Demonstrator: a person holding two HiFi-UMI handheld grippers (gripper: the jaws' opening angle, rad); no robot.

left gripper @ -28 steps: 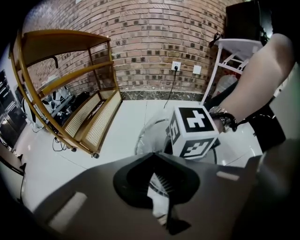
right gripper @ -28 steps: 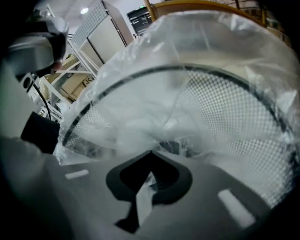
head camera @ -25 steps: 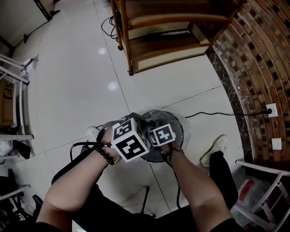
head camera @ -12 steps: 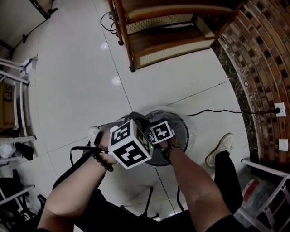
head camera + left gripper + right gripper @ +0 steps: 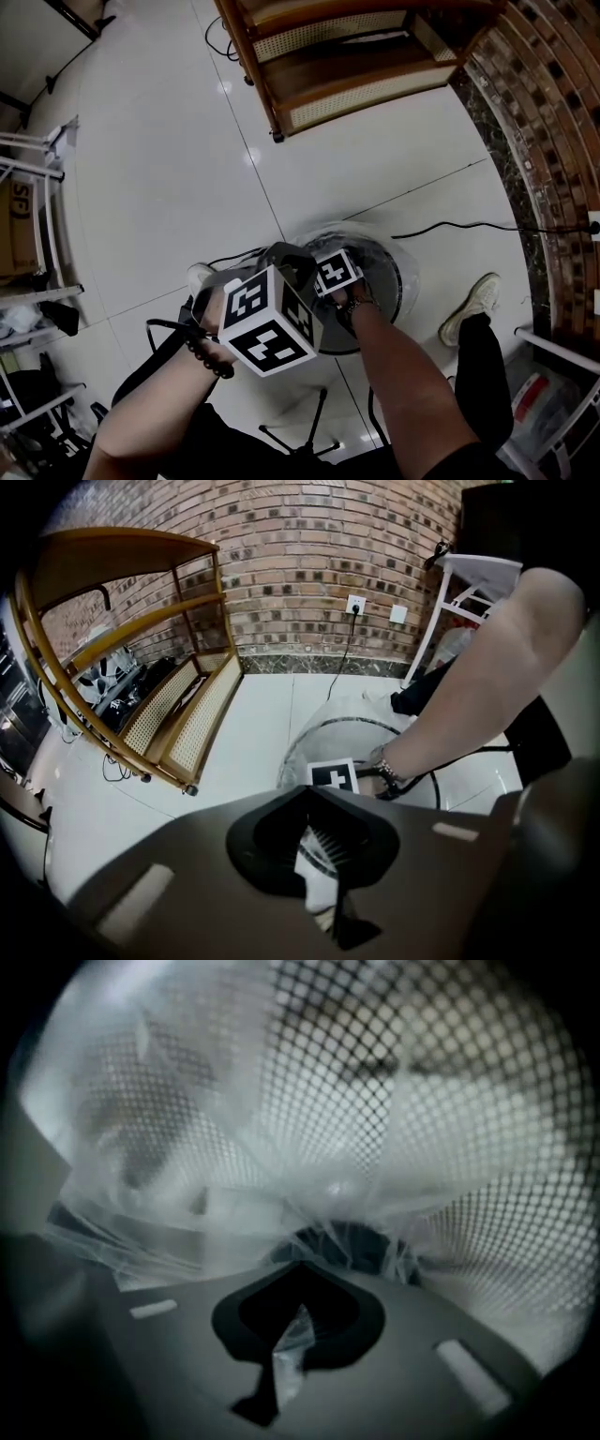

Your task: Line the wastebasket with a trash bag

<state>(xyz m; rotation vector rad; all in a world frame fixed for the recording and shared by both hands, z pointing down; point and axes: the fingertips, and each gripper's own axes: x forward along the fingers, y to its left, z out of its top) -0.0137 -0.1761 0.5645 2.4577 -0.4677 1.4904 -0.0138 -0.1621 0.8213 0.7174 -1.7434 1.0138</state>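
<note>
Left gripper [image 5: 323, 878] pinches trash bag [image 5: 234, 1194] film near the mesh wastebasket's [image 5: 392, 272] near rim on the floor, right gripper [image 5: 289, 1340] clamps film deep inside it (both jaws closed tight); advise seating the bag bottom gently, without tearing.

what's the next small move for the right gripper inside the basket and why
Probably push the right gripper slightly deeper into the wastebasket. Its jaws are shut on the clear trash bag, which is bunched against the mesh wall rather than spread flat. The left gripper pinches film up by the rim, so the liner looks not yet seated.
</note>
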